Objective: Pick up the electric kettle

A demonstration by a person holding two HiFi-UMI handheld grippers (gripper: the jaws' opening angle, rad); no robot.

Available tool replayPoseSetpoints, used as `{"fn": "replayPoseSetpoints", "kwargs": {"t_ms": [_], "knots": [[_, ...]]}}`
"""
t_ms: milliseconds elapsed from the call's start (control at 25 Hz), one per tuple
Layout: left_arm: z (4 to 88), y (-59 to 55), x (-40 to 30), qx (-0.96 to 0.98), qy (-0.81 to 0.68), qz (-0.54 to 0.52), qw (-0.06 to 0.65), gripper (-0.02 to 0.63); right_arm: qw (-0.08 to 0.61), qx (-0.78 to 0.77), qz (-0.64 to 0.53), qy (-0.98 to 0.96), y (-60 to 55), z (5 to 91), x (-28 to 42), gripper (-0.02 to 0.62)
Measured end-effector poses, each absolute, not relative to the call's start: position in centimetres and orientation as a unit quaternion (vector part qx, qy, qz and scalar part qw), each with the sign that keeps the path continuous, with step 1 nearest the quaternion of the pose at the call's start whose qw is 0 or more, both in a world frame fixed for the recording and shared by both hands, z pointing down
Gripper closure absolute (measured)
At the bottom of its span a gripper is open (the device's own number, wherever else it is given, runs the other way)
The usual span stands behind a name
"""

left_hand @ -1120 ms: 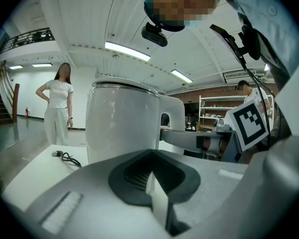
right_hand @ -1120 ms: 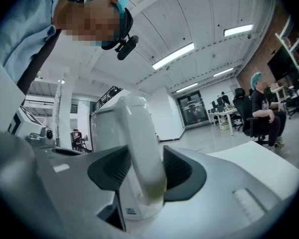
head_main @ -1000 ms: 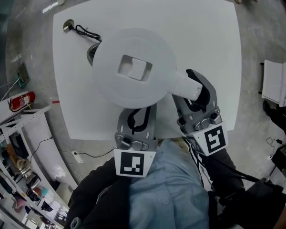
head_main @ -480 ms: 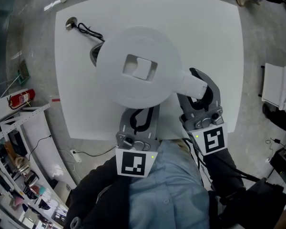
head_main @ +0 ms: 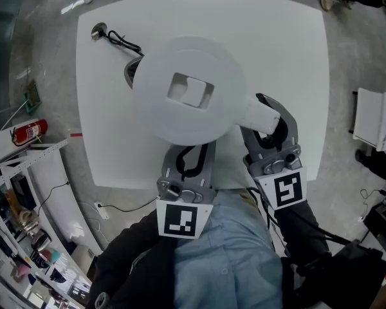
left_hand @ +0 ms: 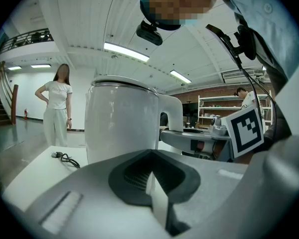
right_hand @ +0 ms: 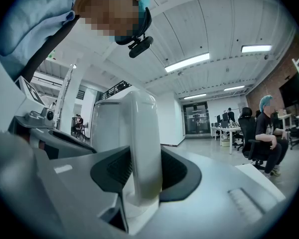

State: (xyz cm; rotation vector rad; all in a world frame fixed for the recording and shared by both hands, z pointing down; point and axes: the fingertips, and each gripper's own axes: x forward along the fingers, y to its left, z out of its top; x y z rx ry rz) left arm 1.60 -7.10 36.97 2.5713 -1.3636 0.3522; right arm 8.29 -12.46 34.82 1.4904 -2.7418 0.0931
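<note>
From above, the kettle [head_main: 190, 89] shows only its top, body hidden beneath; near the worktop's [head_main: 283, 56] far left corner the cord [head_main: 119, 40] runs out of sight under it, left gripper's [head_main: 192, 152] jaw tips too

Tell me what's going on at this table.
A person holds a claw in each hand at a white table. The right claw has just been closing its jaws on the handle of the kettle, pads against both sides. The left claw sits beside it, shut and empty. Whether the kettle is off the table yet isn't clear.
</note>
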Motion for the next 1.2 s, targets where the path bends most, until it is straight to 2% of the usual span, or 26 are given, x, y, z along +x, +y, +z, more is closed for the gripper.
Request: {"fn": "replayPoseSetpoints", "kwargs": {"t_ms": [1200], "knots": [[35.0,-7.0,1.3,0.873,-0.470,0.115,0.065,0.606,-0.030,0.483,0.024,-0.875,-13.9,32.7,8.9,0.426]]}}
